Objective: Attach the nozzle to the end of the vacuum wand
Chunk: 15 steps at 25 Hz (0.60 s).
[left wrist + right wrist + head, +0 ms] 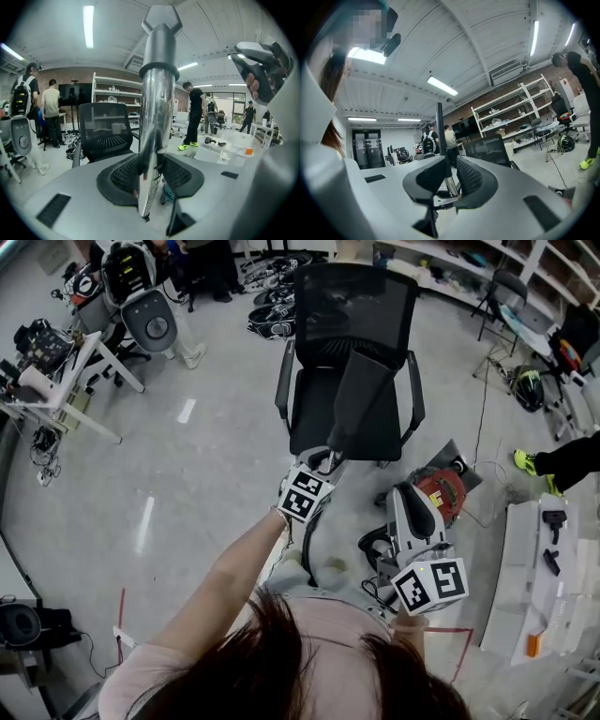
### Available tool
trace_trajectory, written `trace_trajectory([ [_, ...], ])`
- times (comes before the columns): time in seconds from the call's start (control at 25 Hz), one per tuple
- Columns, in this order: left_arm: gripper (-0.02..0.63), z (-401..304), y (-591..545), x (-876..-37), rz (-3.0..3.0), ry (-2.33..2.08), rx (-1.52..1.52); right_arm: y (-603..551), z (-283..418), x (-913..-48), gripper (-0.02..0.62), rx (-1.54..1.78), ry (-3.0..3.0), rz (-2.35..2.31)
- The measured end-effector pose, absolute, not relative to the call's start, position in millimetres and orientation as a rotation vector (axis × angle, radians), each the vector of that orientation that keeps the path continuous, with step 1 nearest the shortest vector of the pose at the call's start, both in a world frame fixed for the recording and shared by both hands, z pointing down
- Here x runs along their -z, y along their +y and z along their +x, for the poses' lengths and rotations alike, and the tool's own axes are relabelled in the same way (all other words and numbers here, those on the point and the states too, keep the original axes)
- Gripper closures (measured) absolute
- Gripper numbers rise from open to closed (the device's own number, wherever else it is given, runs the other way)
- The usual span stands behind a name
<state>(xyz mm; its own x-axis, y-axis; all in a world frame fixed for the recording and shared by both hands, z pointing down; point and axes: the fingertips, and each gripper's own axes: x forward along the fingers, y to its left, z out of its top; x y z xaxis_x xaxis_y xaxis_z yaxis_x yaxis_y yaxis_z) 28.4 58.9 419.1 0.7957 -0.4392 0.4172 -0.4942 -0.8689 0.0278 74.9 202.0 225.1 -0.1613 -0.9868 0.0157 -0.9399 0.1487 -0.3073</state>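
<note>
The left gripper (152, 176) pinched the smooth silver wand (157, 108) (upright, centre frame). Only its own view showed the right gripper (451, 176), jaws slightly apart.

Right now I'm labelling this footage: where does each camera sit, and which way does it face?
Head view: on the person's head, facing steeply down at floor and black chair; shows hair, left arm, left hand-held gripper, right hand-held gripper.
Left gripper view: on the left hand-held gripper, looking along jaws clamped on the silver wand; right hand-held gripper at upper right.
Right gripper view: on the right hand-held gripper, facing level towards the black chair; jaws apart, empty.
Shared: all three show the black chair.
</note>
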Motion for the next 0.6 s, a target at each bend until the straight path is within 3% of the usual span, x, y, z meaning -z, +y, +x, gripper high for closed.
trace_trajectory([
  [0.6, 0.446, 22.4, 59.7, -422.6, 2.834, -0.75, -0.609, 202.3, 69.2, -226.5, 0.508, 0.368, 2.19, -1.918],
])
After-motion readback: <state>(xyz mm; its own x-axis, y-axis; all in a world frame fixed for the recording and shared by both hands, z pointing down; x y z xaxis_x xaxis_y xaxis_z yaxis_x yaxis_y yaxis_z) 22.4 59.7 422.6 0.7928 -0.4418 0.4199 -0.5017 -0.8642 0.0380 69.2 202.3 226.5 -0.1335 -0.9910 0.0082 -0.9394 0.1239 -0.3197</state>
